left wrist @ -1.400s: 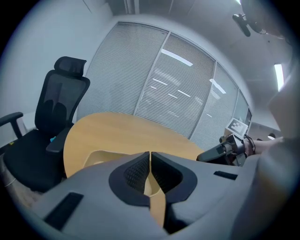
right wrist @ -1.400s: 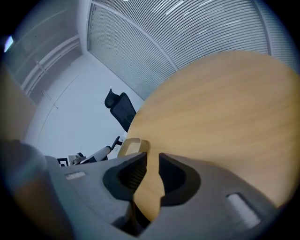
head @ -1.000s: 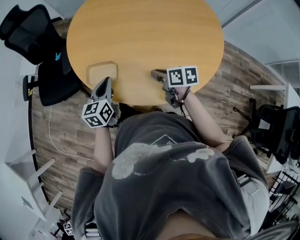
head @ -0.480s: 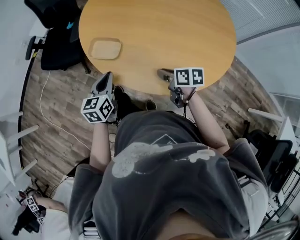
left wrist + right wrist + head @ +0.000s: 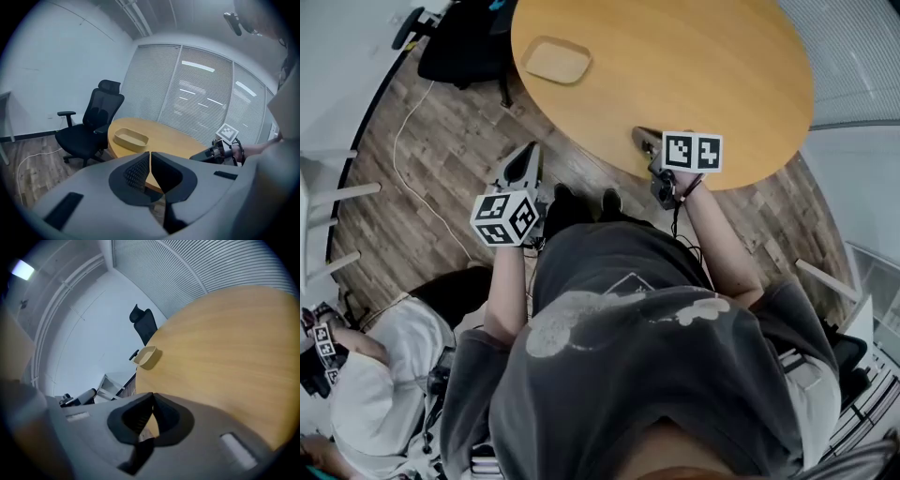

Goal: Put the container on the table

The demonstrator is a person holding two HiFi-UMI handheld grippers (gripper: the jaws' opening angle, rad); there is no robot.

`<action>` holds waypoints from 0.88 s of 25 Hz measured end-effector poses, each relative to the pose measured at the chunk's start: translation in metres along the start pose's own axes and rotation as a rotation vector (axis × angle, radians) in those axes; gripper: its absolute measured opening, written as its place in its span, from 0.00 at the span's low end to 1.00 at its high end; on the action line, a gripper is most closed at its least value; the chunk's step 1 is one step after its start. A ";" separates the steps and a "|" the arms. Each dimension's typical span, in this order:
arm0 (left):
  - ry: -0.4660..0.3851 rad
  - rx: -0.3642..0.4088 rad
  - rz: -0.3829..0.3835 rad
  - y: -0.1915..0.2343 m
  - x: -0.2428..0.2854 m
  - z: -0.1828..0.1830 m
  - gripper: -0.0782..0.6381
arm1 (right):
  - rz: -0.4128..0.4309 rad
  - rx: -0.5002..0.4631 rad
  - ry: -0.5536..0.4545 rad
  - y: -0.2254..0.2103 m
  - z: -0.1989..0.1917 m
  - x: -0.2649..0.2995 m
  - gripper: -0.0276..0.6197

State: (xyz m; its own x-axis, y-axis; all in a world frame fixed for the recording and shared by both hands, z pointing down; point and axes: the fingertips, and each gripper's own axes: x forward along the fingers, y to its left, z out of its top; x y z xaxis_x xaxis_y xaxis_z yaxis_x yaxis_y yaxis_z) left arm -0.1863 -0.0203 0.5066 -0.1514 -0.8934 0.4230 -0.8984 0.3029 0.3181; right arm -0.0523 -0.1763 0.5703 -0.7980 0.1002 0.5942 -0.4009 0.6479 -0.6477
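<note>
The container [image 5: 557,60], a shallow tan tray, lies empty on the round wooden table [image 5: 712,75] near its far left edge. It also shows in the left gripper view as the container [image 5: 131,138] and small in the right gripper view as the container [image 5: 145,356]. My left gripper [image 5: 530,152] is off the table, over the wooden floor, well short of the tray. Its jaws are shut on nothing [image 5: 150,155]. My right gripper [image 5: 643,135] hovers at the table's near edge, its jaws also shut and empty [image 5: 152,398].
A black office chair [image 5: 93,126] stands beside the table, close to the tray. Another person in white [image 5: 370,375] crouches at lower left on the floor. White furniture legs [image 5: 333,197] and a cable [image 5: 412,122] lie at left.
The left gripper has drawn back from the container, which stays on the table. The person has stepped back and turned, so the table now sits farther up and right.
</note>
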 end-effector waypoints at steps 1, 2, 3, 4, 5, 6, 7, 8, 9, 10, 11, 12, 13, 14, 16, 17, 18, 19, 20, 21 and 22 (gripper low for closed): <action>-0.010 -0.007 0.012 0.003 -0.007 0.000 0.12 | 0.002 -0.013 0.002 0.005 0.000 0.002 0.04; -0.021 -0.014 0.023 0.004 -0.014 -0.001 0.12 | 0.007 -0.021 0.004 0.009 0.000 0.004 0.04; -0.031 -0.022 0.032 0.004 -0.019 -0.003 0.12 | 0.015 -0.027 0.004 0.013 0.000 0.004 0.04; -0.040 -0.029 0.039 0.004 -0.024 -0.004 0.12 | 0.022 -0.034 0.000 0.016 0.000 0.004 0.04; -0.047 -0.034 0.044 0.003 -0.030 -0.006 0.12 | 0.025 -0.046 -0.009 0.021 0.000 0.004 0.04; -0.054 -0.039 0.046 0.004 -0.035 -0.008 0.12 | 0.020 -0.063 -0.020 0.026 0.001 0.004 0.04; -0.061 -0.046 0.048 0.005 -0.040 -0.011 0.12 | 0.011 -0.083 -0.029 0.030 0.001 0.004 0.04; -0.067 -0.053 0.051 0.006 -0.045 -0.013 0.12 | 0.001 -0.102 -0.033 0.034 0.001 0.004 0.04; -0.072 -0.062 0.054 0.005 -0.049 -0.014 0.12 | -0.006 -0.116 -0.032 0.036 0.001 0.003 0.04; -0.074 -0.070 0.058 0.002 -0.052 -0.015 0.12 | -0.009 -0.123 -0.027 0.038 0.001 0.002 0.04; -0.075 -0.077 0.061 0.000 -0.056 -0.016 0.12 | -0.010 -0.125 -0.022 0.041 0.000 0.000 0.04; -0.075 -0.083 0.062 -0.002 -0.063 -0.017 0.12 | -0.009 -0.127 -0.017 0.047 -0.003 -0.002 0.04; -0.078 -0.087 0.061 -0.002 -0.072 -0.019 0.12 | -0.010 -0.132 -0.014 0.055 -0.008 -0.003 0.04; -0.084 -0.091 0.057 0.001 -0.083 -0.022 0.12 | -0.012 -0.143 -0.012 0.066 -0.016 -0.002 0.04; -0.100 -0.097 0.051 0.010 -0.107 -0.031 0.12 | -0.015 -0.173 -0.008 0.089 -0.037 0.001 0.04; -0.108 -0.098 0.050 0.014 -0.118 -0.035 0.12 | -0.015 -0.187 -0.008 0.099 -0.047 0.002 0.04; -0.113 -0.097 0.050 0.016 -0.127 -0.039 0.12 | -0.014 -0.197 -0.008 0.107 -0.055 0.002 0.04; -0.116 -0.092 0.051 0.017 -0.135 -0.041 0.12 | -0.013 -0.204 -0.007 0.113 -0.063 0.000 0.04; -0.118 -0.085 0.051 0.015 -0.142 -0.043 0.12 | -0.011 -0.207 -0.004 0.117 -0.070 -0.003 0.04; -0.119 -0.078 0.051 0.012 -0.147 -0.045 0.12 | -0.011 -0.210 0.001 0.120 -0.075 -0.006 0.04; -0.121 -0.073 0.051 0.008 -0.152 -0.045 0.12 | -0.012 -0.212 0.008 0.121 -0.081 -0.010 0.04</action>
State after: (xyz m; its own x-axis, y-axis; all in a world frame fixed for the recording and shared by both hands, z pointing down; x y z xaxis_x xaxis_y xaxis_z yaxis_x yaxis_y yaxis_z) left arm -0.1515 0.1325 0.4831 -0.2481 -0.9084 0.3365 -0.8564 0.3680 0.3621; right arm -0.0565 -0.0377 0.5241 -0.7900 0.0966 0.6055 -0.3063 0.7933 -0.5262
